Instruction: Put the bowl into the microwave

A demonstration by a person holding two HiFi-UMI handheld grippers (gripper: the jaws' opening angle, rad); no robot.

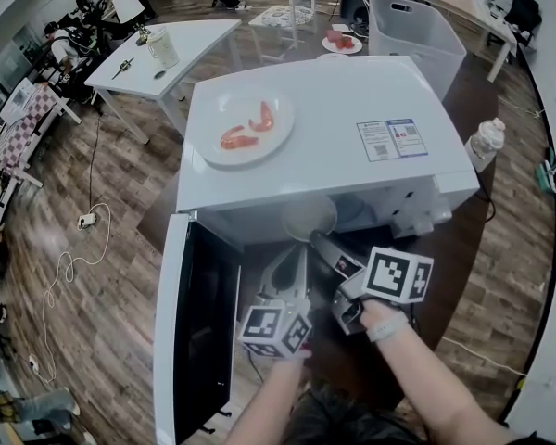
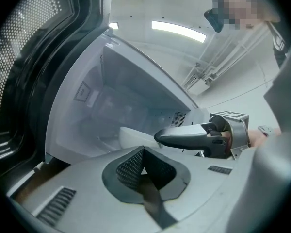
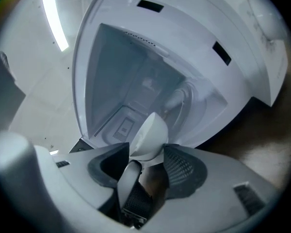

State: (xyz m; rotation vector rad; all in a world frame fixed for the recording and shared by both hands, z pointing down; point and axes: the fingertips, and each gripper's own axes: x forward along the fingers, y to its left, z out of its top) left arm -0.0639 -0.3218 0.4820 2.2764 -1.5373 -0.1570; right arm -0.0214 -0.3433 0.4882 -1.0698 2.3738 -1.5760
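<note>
The white bowl (image 1: 309, 219) sits tilted at the mouth of the white microwave (image 1: 352, 100), just under its top edge. My right gripper (image 1: 320, 241) reaches in from the right. In the right gripper view the bowl (image 3: 148, 137) stands on edge between the spread jaws of the right gripper (image 3: 145, 166), and the pads do not press on it. Beyond it lies the cavity (image 3: 136, 81). My left gripper (image 1: 295, 265) hovers below the opening, shut and empty. In its own view the left gripper (image 2: 143, 166) faces the bowl (image 2: 133, 136).
The microwave door (image 1: 199, 323) hangs wide open at the left. A plate (image 1: 218, 114) with two shrimp rests on the microwave's top. A water bottle (image 1: 485, 142) stands at the right, a grey bin (image 1: 412, 31) behind, and a white table (image 1: 167, 58) at the back left.
</note>
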